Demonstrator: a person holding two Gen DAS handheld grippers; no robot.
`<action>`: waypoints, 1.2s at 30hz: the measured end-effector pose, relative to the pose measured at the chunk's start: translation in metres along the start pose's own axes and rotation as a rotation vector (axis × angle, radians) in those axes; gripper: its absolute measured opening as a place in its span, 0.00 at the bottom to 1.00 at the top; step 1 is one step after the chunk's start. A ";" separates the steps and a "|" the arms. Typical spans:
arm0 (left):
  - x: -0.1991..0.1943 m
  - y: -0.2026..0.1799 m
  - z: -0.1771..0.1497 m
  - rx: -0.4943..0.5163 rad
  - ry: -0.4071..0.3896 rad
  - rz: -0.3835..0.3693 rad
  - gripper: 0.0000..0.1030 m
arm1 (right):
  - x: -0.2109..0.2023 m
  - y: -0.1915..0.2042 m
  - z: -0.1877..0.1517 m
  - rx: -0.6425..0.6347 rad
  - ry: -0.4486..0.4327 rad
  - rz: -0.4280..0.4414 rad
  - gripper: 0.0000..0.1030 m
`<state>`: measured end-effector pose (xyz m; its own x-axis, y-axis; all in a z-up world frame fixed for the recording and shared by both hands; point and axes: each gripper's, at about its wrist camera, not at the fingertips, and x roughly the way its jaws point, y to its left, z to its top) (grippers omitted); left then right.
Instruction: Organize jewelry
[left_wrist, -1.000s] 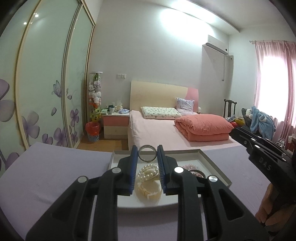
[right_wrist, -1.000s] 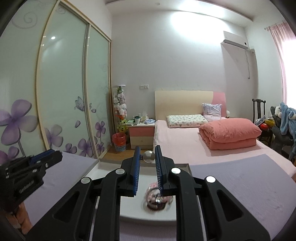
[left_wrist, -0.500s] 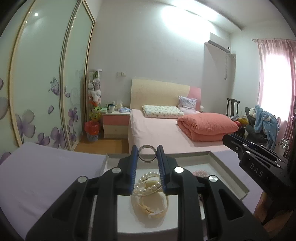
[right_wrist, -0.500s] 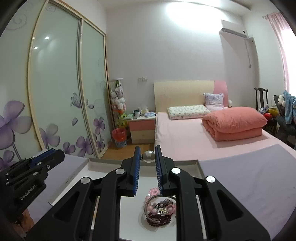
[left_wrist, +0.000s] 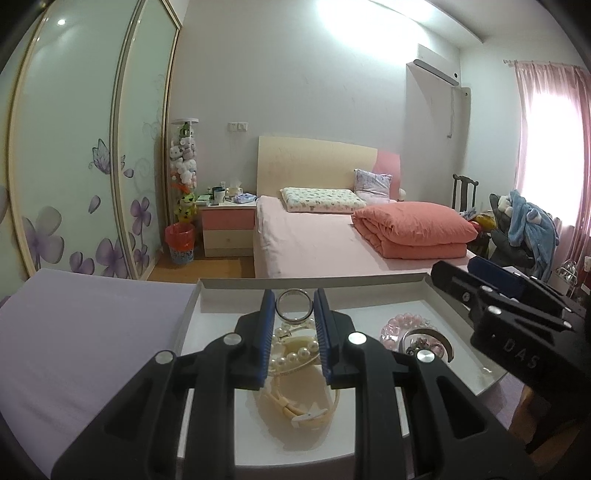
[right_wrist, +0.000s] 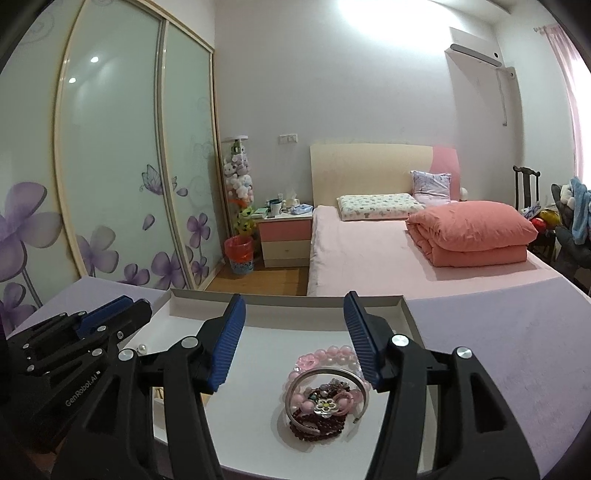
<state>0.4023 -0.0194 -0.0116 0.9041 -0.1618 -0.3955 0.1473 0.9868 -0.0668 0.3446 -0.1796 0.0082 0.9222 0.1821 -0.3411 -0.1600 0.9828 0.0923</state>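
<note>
Seemingly lilac tabletop (right_wrist: 517, 350), bedroom.

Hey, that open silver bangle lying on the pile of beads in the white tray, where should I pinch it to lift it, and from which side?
Take the open silver bangle across its thin band on the closed far-left arc, coming down from above. It lies roughly flat over the dark red bead bracelet, with its gap at the near right, so the ends there would probably slip. The right hand-held gripper is already open above it.

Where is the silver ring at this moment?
In the left wrist view, the silver ring is clamped between the left claw's blue pads, above the pearl bracelet inside the white tray.
</note>
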 end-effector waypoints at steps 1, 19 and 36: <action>0.000 0.000 0.000 0.001 0.001 -0.003 0.21 | 0.001 -0.002 0.001 0.005 -0.001 -0.003 0.55; 0.012 0.011 -0.001 -0.025 0.026 -0.025 0.48 | 0.012 -0.014 -0.001 0.047 0.016 -0.021 0.55; 0.015 0.021 -0.004 -0.071 0.036 -0.039 0.51 | 0.016 -0.014 -0.007 0.038 0.028 -0.018 0.55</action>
<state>0.4173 -0.0008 -0.0225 0.8831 -0.2010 -0.4239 0.1518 0.9774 -0.1473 0.3588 -0.1904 -0.0047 0.9147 0.1662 -0.3685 -0.1297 0.9840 0.1218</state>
